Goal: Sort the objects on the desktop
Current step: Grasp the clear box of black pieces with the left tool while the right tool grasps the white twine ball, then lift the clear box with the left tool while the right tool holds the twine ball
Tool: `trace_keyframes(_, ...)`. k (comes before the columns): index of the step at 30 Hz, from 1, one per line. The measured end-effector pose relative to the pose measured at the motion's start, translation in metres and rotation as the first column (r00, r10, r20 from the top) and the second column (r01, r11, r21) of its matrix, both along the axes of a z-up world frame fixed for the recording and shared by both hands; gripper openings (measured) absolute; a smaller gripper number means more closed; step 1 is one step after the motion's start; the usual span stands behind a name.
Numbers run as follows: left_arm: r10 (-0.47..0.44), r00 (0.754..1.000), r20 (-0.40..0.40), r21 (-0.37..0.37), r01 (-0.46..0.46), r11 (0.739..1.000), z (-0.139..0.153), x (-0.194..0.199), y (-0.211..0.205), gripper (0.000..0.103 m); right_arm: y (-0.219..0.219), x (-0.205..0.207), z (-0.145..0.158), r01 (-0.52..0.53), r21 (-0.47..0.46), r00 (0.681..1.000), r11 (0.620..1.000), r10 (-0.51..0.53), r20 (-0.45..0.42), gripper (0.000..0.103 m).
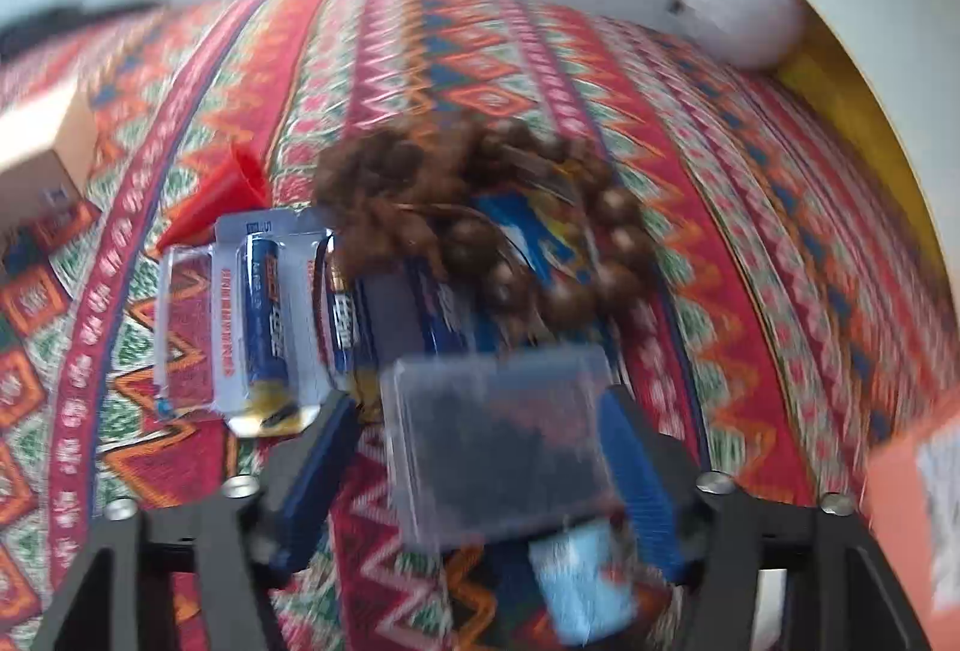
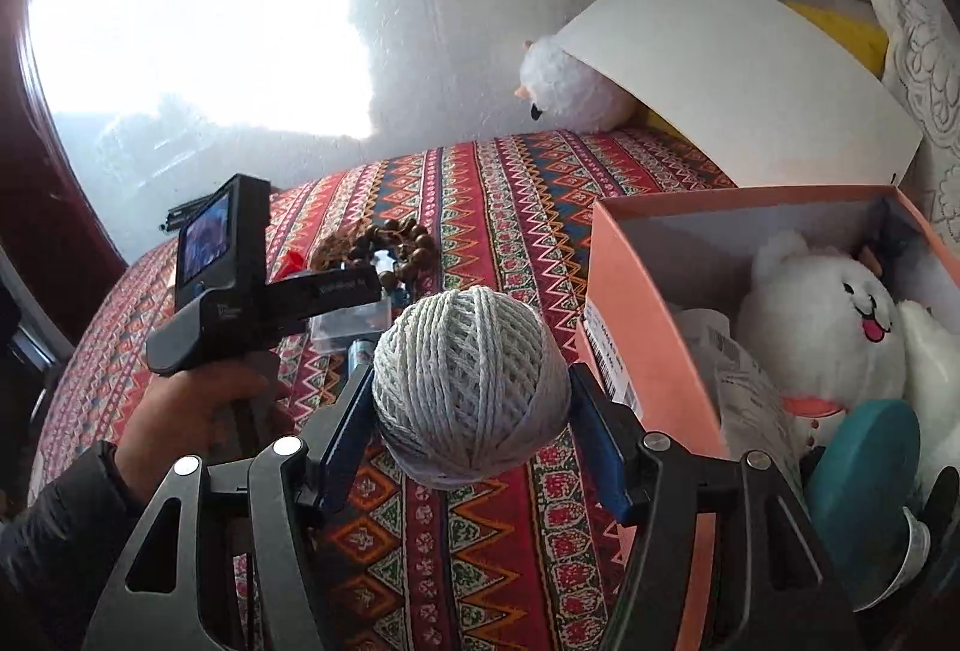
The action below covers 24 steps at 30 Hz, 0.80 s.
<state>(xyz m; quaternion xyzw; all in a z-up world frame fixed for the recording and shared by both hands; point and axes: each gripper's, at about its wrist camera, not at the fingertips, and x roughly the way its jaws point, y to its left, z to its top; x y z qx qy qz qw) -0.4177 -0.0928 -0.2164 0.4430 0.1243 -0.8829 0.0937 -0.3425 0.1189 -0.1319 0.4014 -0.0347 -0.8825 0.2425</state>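
My left gripper (image 1: 480,405) is shut on a clear plastic box (image 1: 498,441) with dark contents, held just above the patterned cloth. Beyond it lie a brown bead bracelet (image 1: 480,207), a battery blister pack (image 1: 258,327), a blue packet (image 1: 528,231) and a red cone (image 1: 222,195). My right gripper (image 2: 471,387) is shut on a ball of white twine (image 2: 471,381), held above the cloth, left of the orange box (image 2: 648,351). The left gripper also shows in the right wrist view (image 2: 354,315) with the clear box (image 2: 348,321).
The orange box holds a white plush toy (image 2: 822,327), a teal disc (image 2: 864,477) and wrapped items. A white plush (image 2: 570,81) lies under a white board (image 2: 732,81) at the back. A cardboard box (image 1: 36,153) stands at the far left. A small blue item (image 1: 582,579) lies under the left gripper.
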Motion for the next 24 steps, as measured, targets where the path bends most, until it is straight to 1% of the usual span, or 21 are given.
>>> trace_keyframes(1, -0.011, 1.000, 0.005, -0.024, 0.011, 1.000, 0.001, 0.010, 0.001, 0.050, 0.003, 0.005, 0.001, -0.005, -0.008, 1.000, 1.000, 0.005, 0.001, 0.066)
trace_keyframes(2, -0.021, 1.000, 0.011, -0.047, 0.022, 0.999, 0.002, 0.020, 0.002, 0.048, 0.007, 0.009, 0.002, -0.010, -0.017, 1.000, 1.000, 0.010, 0.001, 0.066)
trace_keyframes(3, -0.024, 1.000, 0.018, -0.063, 0.025, 0.998, 0.002, 0.030, 0.000, 0.037, 0.007, 0.011, 0.003, -0.017, -0.028, 1.000, 0.999, 0.017, 0.009, 0.066)
trace_keyframes(4, -0.006, 1.000, 0.030, -0.059, 0.008, 0.998, -0.003, 0.040, -0.009, 0.035, 0.005, 0.013, 0.004, -0.023, -0.030, 1.000, 0.999, 0.024, 0.004, 0.066)
trace_keyframes(6, 0.026, 0.999, 0.046, -0.042, -0.024, 0.999, -0.010, 0.058, -0.027, 0.035, 0.003, 0.018, 0.008, -0.037, -0.032, 0.999, 0.999, 0.037, -0.011, 0.066)
trace_keyframes(7, 0.029, 0.999, 0.029, -0.005, -0.029, 1.000, -0.011, 0.063, -0.035, 0.036, 0.002, 0.020, 0.010, -0.045, -0.035, 0.999, 0.998, 0.045, -0.019, 0.066)
trace_keyframes(8, 0.030, 0.999, 0.017, 0.028, -0.031, 0.999, -0.011, 0.067, -0.041, 0.042, 0.001, 0.021, 0.011, -0.052, -0.041, 0.998, 0.998, 0.051, -0.021, 0.066)
trace_keyframes(9, 0.021, 1.000, 0.012, 0.042, -0.021, 0.999, -0.007, 0.066, -0.040, 0.064, -0.001, 0.022, 0.012, -0.058, -0.046, 0.998, 0.997, 0.057, -0.023, 0.066)
trace_keyframes(10, 0.007, 1.000, -0.003, 0.038, -0.007, 0.999, -0.002, 0.063, -0.035, 0.079, -0.002, 0.023, 0.013, -0.062, -0.050, 0.998, 0.997, 0.061, -0.024, 0.066)
trace_keyframes(11, -0.011, 1.000, -0.020, 0.029, 0.012, 1.000, 0.003, 0.059, -0.029, 0.081, -0.002, 0.023, 0.014, -0.063, -0.053, 0.998, 0.997, 0.062, -0.026, 0.066)
trace_keyframes(12, -0.045, 0.998, -0.034, 0.003, 0.045, 0.999, 0.009, 0.052, -0.019, 0.083, -0.003, 0.024, 0.015, -0.064, -0.055, 0.998, 0.996, 0.062, -0.029, 0.066)
trace_keyframes(13, -0.088, 0.995, -0.036, -0.038, 0.086, 0.996, 0.013, 0.041, -0.008, 0.084, -0.004, 0.024, 0.015, -0.065, -0.058, 0.998, 0.996, 0.063, -0.031, 0.066)
trace_keyframes(14, -0.105, 0.994, -0.027, -0.073, 0.103, 0.992, 0.016, 0.032, 0.000, 0.085, -0.002, 0.024, 0.016, -0.061, -0.062, 0.998, 0.996, 0.060, -0.032, 0.066)
trace_keyframes(17, -0.086, 0.996, 0.012, -0.108, 0.087, 0.990, 0.018, -0.006, 0.015, 0.087, 0.005, 0.025, 0.017, -0.049, -0.070, 0.998, 0.996, 0.047, -0.035, 0.066)
trace_keyframes(19, -0.038, 0.998, 0.059, -0.120, 0.045, 0.992, 0.009, -0.028, 0.019, 0.087, 0.010, 0.026, 0.015, -0.045, -0.072, 0.999, 0.996, 0.043, -0.033, 0.066)
trace_keyframes(21, -0.011, 0.993, 0.115, -0.129, 0.026, 0.991, -0.006, -0.041, 0.024, 0.086, 0.013, 0.025, 0.012, -0.045, -0.073, 0.999, 0.996, 0.044, -0.026, 0.066)
trace_keyframes(22, -0.014, 0.992, 0.122, -0.140, 0.031, 0.990, -0.014, -0.046, 0.026, 0.077, 0.013, 0.025, 0.010, -0.047, -0.071, 0.999, 0.996, 0.045, -0.024, 0.066)
trace_keyframes(23, -0.018, 0.993, 0.118, -0.152, 0.035, 0.988, -0.019, -0.049, 0.028, 0.074, 0.013, 0.024, 0.009, -0.049, -0.069, 0.999, 0.996, 0.047, -0.023, 0.066)
trace_keyframes(24, -0.020, 0.996, 0.082, -0.153, 0.032, 0.988, -0.018, -0.044, 0.026, 0.074, 0.012, 0.025, 0.009, -0.054, -0.068, 0.998, 0.996, 0.053, -0.026, 0.066)
